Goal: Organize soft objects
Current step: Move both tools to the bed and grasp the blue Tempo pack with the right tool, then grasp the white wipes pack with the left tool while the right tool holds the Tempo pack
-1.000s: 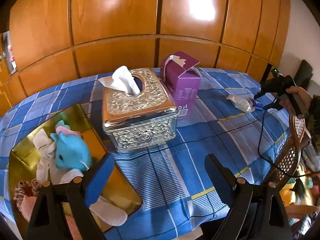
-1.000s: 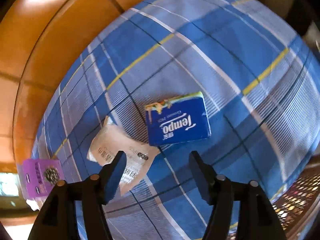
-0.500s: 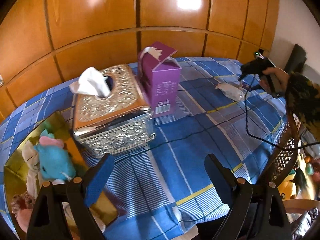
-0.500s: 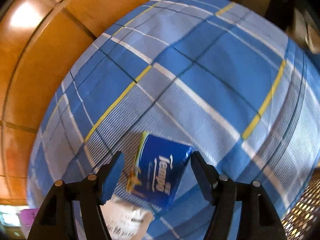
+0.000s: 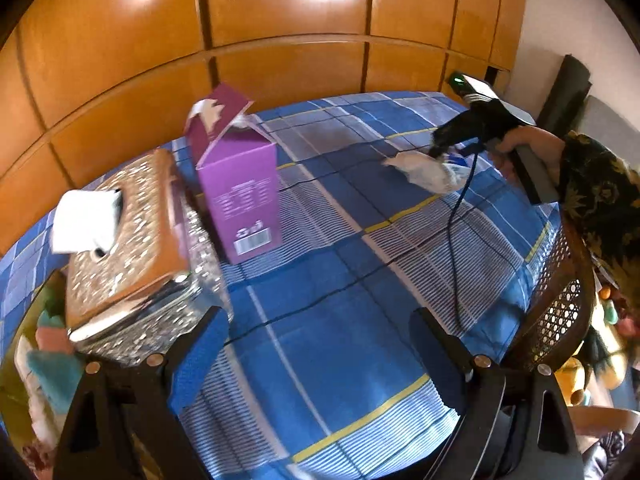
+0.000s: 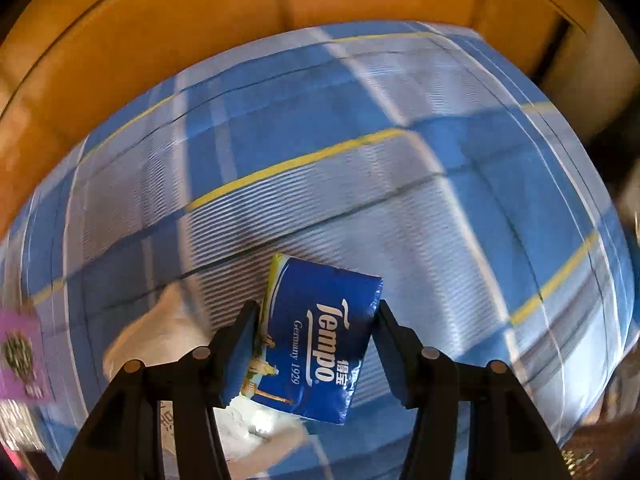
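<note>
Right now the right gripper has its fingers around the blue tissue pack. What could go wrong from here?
1. The right gripper holds the blue tissue pack only at its sides; a soft pack may squash or slip.
2. The white wrapper lies right beside the pack, partly under it, and could get dragged along.
3. A black cable crosses the tablecloth in front of the open left gripper; moving could snag it.

We list: gold tray (image 5: 12, 364) and plush toys (image 5: 52, 372), cut by the left edge, blurred; white wrapper (image 6: 160, 336), half hidden behind right claw (image 6: 316, 344).
</note>
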Action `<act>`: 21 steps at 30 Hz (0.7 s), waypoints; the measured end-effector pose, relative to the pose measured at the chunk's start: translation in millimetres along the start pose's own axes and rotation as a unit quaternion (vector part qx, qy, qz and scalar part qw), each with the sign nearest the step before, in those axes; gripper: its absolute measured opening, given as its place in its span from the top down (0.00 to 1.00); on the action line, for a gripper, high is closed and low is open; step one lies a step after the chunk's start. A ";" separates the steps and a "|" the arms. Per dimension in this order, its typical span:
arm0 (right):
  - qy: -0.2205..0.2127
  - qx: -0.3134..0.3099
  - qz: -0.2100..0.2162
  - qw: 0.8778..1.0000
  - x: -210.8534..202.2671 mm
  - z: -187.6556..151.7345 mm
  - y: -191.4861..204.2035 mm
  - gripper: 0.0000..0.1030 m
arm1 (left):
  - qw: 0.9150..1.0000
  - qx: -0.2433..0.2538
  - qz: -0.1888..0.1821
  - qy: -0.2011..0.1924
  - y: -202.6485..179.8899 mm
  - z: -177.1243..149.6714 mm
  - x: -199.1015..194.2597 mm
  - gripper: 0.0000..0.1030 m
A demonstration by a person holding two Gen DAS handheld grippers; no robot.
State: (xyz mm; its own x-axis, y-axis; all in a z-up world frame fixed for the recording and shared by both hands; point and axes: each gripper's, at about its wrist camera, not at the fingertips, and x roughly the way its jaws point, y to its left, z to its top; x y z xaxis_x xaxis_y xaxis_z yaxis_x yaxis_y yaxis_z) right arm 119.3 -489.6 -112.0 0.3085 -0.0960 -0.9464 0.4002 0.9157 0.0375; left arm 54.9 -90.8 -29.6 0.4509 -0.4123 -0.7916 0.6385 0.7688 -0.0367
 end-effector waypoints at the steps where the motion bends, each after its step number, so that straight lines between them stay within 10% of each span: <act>1: 0.012 -0.026 0.012 1.000 0.3 -2.3 12.3 0.45 | 1.000 0.000 0.000 0.002 -1.8 2.4 2.8 0.10; 5: 0.008 -0.069 0.056 0.996 -7.8 -12.3 38.3 0.45 | 0.999 -0.025 -0.012 0.023 -1.2 11.1 15.8 0.10; 13: -0.061 0.048 0.025 0.997 -33.1 -10.4 -14.4 0.45 | 0.997 -0.056 -0.020 0.049 -14.7 45.2 55.5 0.10; 21: -0.022 0.070 0.011 0.997 -14.0 0.2 -19.8 0.45 | 0.996 -0.050 -0.032 0.065 -54.6 98.2 106.9 0.10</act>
State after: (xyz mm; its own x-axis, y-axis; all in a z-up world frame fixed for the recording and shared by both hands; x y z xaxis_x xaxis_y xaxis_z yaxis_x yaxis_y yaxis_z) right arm 107.3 -506.4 -99.5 0.3541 -0.0960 -0.9302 0.5093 0.8541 0.1057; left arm 129.5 -224.8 -52.3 0.3225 -0.3993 -0.8582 0.5941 0.7912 -0.1449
